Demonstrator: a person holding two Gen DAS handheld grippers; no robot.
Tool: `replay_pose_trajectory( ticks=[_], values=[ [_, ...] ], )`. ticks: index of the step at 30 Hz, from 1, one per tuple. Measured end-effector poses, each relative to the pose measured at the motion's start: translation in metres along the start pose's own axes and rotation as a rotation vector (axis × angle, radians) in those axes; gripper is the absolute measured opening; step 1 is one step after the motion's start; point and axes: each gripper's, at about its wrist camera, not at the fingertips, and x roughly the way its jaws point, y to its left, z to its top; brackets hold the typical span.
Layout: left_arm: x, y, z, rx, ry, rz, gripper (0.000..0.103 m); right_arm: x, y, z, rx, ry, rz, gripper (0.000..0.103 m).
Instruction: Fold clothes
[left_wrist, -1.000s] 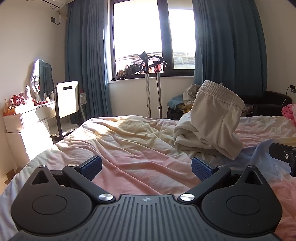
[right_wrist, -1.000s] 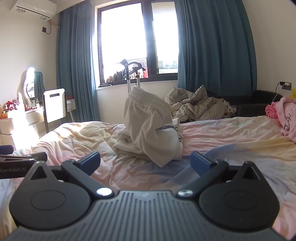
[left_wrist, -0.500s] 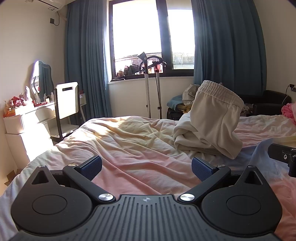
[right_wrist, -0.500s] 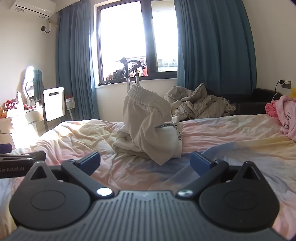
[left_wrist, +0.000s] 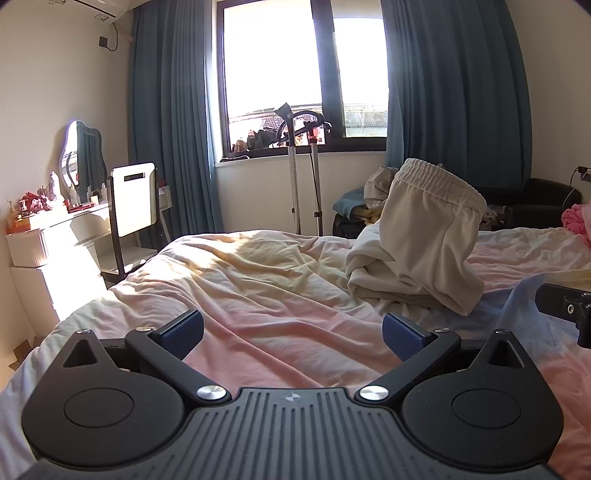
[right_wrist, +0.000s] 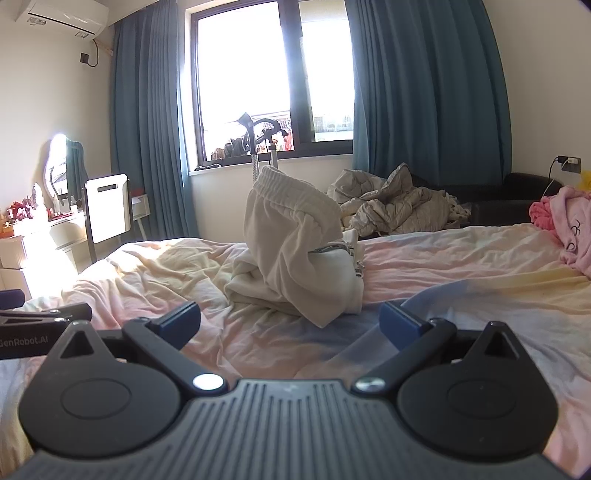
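Both the left tongs and the right tongs are wide open and hold nothing, above the bed. The cream sweatpants stand in a crumpled heap on the bedsheet, well ahead of both.

My left gripper is matt black plastic with knurled blue pads; the cream trousers are soft cloth on a crumpled cotton-like sheet.

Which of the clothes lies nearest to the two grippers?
The cream shorts heaped mid-bed; the pink garment lies at the far right edge.
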Motion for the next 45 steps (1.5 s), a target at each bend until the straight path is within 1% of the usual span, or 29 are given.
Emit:
replay_pose_trajectory(
  ticks=[16, 24, 29, 33, 37, 41, 45],
  values=[
    [0.002, -0.003, -0.003, 0.016, 0.011, 0.0, 0.103, 0.001, -0.001, -0.001, 0.012, 0.005, 0.0, 0.103],
    [0.011, -0.011, -0.002, 0.054, 0.024, 0.005, 0.103, 0.004, -0.008, 0.0, 0.041, 0.022, -0.001, 0.103],
    [0.022, -0.022, 0.005, 0.101, 0.031, -0.004, 0.103, 0.007, -0.012, 0.0, 0.057, 0.036, -0.007, 0.103],
    [0.035, -0.032, 0.018, 0.112, 0.04, -0.021, 0.103, 0.011, -0.018, 0.0, 0.078, 0.054, -0.018, 0.103],
    [0.054, -0.046, 0.04, 0.119, 0.038, -0.053, 0.103, 0.018, -0.026, -0.001, 0.105, 0.081, -0.033, 0.103],
    [0.078, -0.068, 0.074, 0.132, 0.0, -0.071, 0.103, 0.025, -0.033, -0.003, 0.127, 0.105, -0.052, 0.103],
    [0.111, -0.099, 0.114, 0.14, -0.045, -0.1, 0.103, 0.031, -0.043, -0.004, 0.17, 0.125, -0.064, 0.103]
  ],
)
